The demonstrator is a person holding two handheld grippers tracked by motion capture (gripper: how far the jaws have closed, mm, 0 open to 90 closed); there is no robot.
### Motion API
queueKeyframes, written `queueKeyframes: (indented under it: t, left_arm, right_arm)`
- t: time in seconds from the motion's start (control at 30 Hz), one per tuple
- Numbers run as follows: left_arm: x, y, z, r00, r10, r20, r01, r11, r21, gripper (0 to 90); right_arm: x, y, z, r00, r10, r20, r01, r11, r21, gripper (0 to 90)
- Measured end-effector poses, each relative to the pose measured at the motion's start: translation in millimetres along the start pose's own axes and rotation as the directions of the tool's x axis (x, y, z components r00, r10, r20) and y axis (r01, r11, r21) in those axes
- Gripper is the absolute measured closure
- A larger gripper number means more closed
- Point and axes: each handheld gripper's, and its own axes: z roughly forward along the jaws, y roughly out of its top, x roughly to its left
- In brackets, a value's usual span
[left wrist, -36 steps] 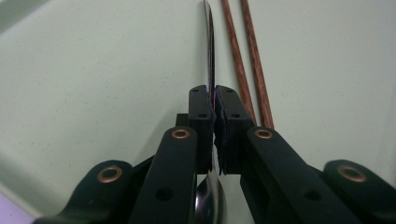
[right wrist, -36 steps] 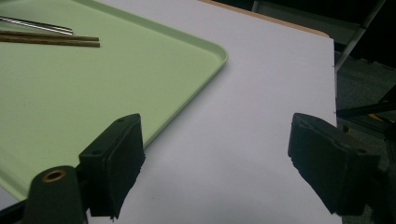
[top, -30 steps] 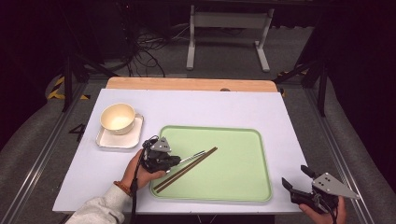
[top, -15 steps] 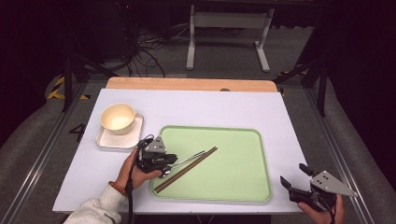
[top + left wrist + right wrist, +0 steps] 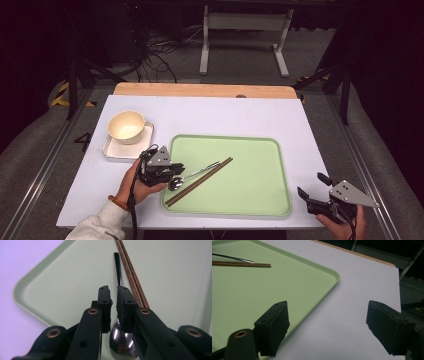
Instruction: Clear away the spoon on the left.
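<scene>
Left gripper over spoon at tray's near-left corner

Left gripper [image 5: 172, 172] jaws nearly closed with a thin gap – nothing pinched between the pads, so effectively clenched on air. Spoon [image 5: 120, 322] lies right beneath them on the green tray [image 5: 250, 150], bowl toward the person, handle running away under the jaw tips. Chopsticks [image 5: 200, 182] lie just beside the spoon, roughly parallel, in the tray's left half. Right gripper [image 5: 312, 192] jaws spread wide, empty – hovering past the tray's near-right corner over the white table [image 5: 225, 115]. Cream bowl [image 5: 126, 126] sits on a small white plate [image 5: 112, 150] left of the tray
</scene>
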Motion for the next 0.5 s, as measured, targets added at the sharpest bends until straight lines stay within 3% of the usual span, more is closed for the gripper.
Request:
queueKeyframes:
  t: [0.27, 0.37, 0.5]
  left_arm:
    - [4.3, -4.3, -12.1, 0.999, -0.004, -0.043, 0.004, 1.0, -0.008, 82.0]
    - [8.1, -6.1, -19.7, 0.9961, -0.027, -0.084, 0.024, 0.9991, -0.035, 82.5]
    - [13.8, -8.8, -28.6, 0.9936, -0.048, -0.102, 0.043, 0.9979, -0.049, 82.7]
  right_arm:
    - [1.1, 2.3, 3.4, 0.9999, -0.005, -0.01, 0.005, 1.0, -0.001, 18.8]
    - [0.8, 3.0, 5.7, 0.9998, -0.009, -0.016, 0.009, 1.0, 0.0, 18.8]
    - [1.1, 3.8, 7.5, 0.9997, -0.01, -0.021, 0.01, 1.0, 0.002, 18.8]
